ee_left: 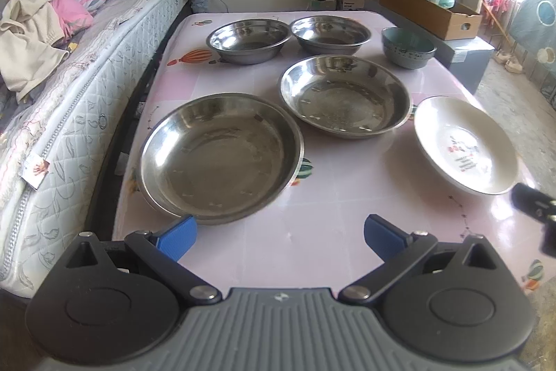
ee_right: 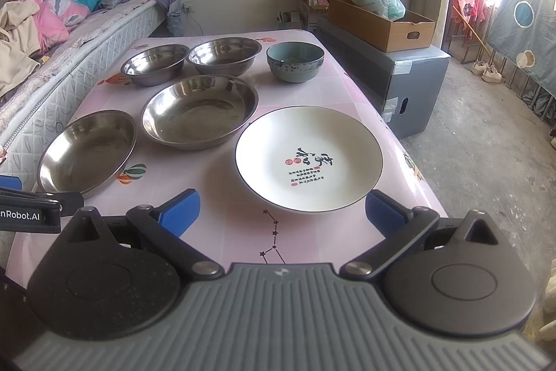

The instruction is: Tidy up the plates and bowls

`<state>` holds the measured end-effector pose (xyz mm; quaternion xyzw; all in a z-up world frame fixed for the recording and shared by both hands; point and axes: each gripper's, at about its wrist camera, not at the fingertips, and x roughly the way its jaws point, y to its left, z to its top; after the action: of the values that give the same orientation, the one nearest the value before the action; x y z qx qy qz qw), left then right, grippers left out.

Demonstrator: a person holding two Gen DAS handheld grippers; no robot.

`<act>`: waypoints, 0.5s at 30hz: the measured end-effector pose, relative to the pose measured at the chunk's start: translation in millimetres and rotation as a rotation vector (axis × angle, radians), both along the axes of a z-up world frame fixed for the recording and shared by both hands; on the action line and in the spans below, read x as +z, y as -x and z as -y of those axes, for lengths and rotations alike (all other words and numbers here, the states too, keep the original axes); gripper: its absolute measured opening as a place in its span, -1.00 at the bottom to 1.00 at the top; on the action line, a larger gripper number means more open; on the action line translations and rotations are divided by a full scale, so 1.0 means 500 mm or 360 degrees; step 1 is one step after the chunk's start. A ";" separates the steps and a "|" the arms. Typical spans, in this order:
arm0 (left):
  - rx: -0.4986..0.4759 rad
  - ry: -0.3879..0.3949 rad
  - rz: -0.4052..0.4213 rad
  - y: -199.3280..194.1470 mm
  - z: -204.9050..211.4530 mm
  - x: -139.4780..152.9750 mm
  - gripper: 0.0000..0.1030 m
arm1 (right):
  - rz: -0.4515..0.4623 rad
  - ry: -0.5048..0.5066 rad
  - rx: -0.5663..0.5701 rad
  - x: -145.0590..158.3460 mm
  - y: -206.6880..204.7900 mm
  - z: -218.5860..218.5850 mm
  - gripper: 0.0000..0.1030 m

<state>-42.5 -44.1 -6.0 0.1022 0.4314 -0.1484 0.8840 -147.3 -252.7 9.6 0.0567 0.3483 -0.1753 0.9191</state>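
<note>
On the pink table (ee_left: pixel 330 197) lie two shallow steel plates, one near left (ee_left: pixel 220 162) (ee_right: pixel 88 150) and one in the middle (ee_left: pixel 344 96) (ee_right: pixel 199 112). Two steel bowls (ee_left: pixel 248 40) (ee_left: pixel 330 35) and a teal ceramic bowl (ee_left: pixel 408 47) (ee_right: pixel 295 62) stand at the back. A white plate with calligraphy (ee_left: pixel 464 145) (ee_right: pixel 309 159) lies at the right. My left gripper (ee_left: pixel 279 237) is open and empty, just short of the near steel plate. My right gripper (ee_right: pixel 281 212) is open and empty, just short of the white plate.
A bed with a quilted mattress (ee_left: pixel 69 127) and piled clothes runs along the table's left side. A grey box (ee_right: pixel 410 82) with a cardboard tray (ee_right: pixel 380 23) on it stands off the table's right edge. Concrete floor (ee_right: pixel 486 145) lies to the right.
</note>
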 end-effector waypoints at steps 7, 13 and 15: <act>0.0110 -0.0056 0.0063 -0.106 -0.026 0.001 1.00 | 0.0064 0.0050 0.0067 0.032 -0.048 0.006 0.98; 0.0159 -0.0007 0.0122 -0.204 -0.050 0.022 1.00 | 0.0140 0.0036 0.0147 0.064 -0.116 0.045 0.98; 0.0160 0.0058 0.0095 -0.238 -0.053 0.025 1.00 | 0.0184 -0.0021 0.0197 0.069 -0.140 0.067 0.98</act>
<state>76.6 -17.6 6.7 0.0688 0.4066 -0.1086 0.9045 -77.2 -286.4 43.8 0.0512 0.2985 -0.1123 0.9464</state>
